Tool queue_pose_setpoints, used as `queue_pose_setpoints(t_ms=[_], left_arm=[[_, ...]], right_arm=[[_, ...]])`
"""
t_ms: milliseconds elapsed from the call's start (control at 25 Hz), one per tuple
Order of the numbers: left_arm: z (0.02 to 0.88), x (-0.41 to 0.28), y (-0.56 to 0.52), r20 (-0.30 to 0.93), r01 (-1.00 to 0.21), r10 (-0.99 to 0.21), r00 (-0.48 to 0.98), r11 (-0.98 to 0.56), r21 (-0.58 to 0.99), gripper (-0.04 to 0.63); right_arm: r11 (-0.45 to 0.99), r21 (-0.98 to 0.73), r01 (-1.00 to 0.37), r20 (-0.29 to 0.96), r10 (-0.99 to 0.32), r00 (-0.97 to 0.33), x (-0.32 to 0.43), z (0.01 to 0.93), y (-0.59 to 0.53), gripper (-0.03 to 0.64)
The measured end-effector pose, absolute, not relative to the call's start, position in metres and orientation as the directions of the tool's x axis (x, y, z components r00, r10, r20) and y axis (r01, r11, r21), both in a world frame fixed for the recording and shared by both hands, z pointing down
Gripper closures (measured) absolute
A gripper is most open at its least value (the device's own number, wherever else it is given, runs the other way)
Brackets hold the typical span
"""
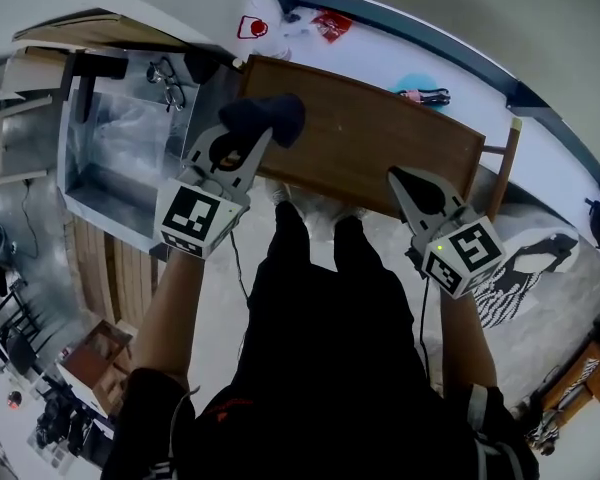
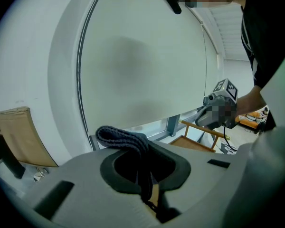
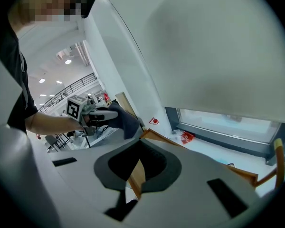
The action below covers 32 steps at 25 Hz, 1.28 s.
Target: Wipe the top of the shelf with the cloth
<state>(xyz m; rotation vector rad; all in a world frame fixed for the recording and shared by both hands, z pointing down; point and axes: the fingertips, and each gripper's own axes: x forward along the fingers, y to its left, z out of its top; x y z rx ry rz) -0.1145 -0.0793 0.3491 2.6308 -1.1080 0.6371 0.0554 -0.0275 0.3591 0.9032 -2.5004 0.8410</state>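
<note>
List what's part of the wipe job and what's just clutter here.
In the job:
- cloth, clamped in the left tool
- shelf top
- right tool, at the shelf's near edge

Lying about:
- glasses
- red packet
- teal item behind the shelf
- zebra-print rug

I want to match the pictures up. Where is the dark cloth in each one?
Head view: the dark cloth is upper middle, in the left gripper, over the wooden shelf's left corner.
Left gripper view: lower middle, pinched between the jaws.
Right gripper view: left of middle, small and far off.
Shared landmark: the wooden shelf.
</note>
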Motion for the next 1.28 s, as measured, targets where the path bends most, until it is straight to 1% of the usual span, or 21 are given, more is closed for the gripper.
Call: queue_pose_setpoints(t_ms=[680,800,960,1040,1160,1280], left_arm=[[0.451,-0.169,-0.146,0.612,-0.754,-0.609,0.504,-0.656,-0.032,0.56],[0.465,-0.179,-0.16,0.64,-0.752,-0.614,0.462,-0.653,-0.084,0.56],[0.485,-0.193,-0.171,0.69,-0.753,-0.629,0.359,-0.632,-0.184,0.559],[0.492,-0.195,-0.176,0.703,-0.724,-0.64,0.31,-0.638,-0.262,0.56],[0.51,-0.188,-0.18,0.725,-0.641,-0.641,0.252,-0.672,-0.371,0.56],[0.539,-0.178,-0.18,0.758,-0.595,-0.616,0.215,-0.698,-0.398,0.559]], right_arm=[[0.578,-0.427,-0.695,0.593,-0.402,-0.698,0.025,0.411,-0.044,0.612],[0.576,-0.433,-0.693,0.603,-0.387,-0.698,0.019,0.419,-0.049,0.612],[0.569,-0.445,-0.692,0.613,-0.369,-0.698,0.014,0.428,-0.054,0.612],[0.573,-0.448,-0.686,0.617,-0.358,-0.701,0.012,0.432,-0.056,0.612],[0.569,-0.458,-0.683,0.625,-0.34,-0.703,0.013,0.439,-0.055,0.612],[0.549,-0.475,-0.688,0.641,-0.32,-0.698,0.018,0.449,-0.052,0.612]])
